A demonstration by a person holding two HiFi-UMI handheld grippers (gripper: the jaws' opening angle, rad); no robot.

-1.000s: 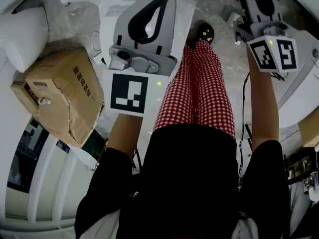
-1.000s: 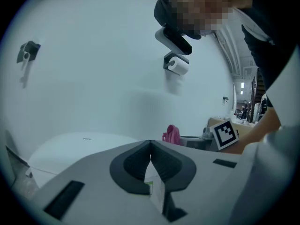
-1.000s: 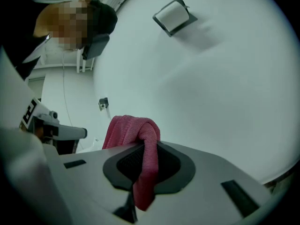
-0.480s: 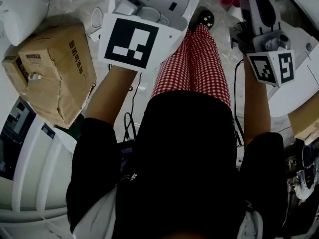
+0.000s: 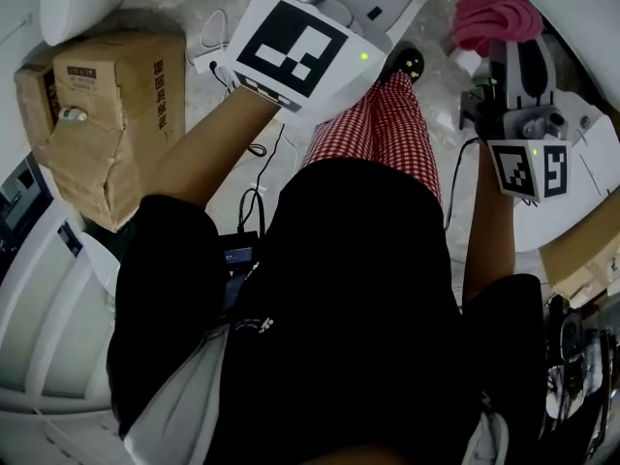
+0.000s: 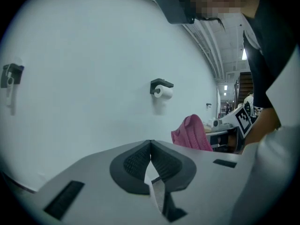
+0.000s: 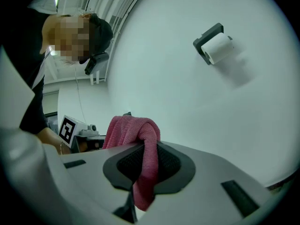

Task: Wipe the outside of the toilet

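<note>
The fingers of the right gripper pinch a pink cloth. It lies bunched over the tips and one fold hangs down between them. The fingers of the left gripper are pressed together at the tips, with nothing between them.

Both grippers are lifted and look at the white wall, so neither gripper view shows me the toilet. I take it to be the white curved body at the right edge of the head view, just beside the right gripper, but only a part of it shows and I am not sure. This is my biggest worry. If I bring the cloth down without seeing the surface, I may meet it with the hard gripper shell and not with the cloth, or I may wipe the wrong place.

The cardboard box stands on the floor at the left, under the raised left arm. A wide swing of that arm could knock it, although the empty gripper has no work there.

The cloth itself is the next risk. Only a narrow fold seems to be between the pads and most of it sits loose above them. In my judgement, a strong drag along the toilet could pull it out, or fold it so that bare pads rub the surface.

The cables lie on the floor near the person's leg, so a step could catch them.
</note>
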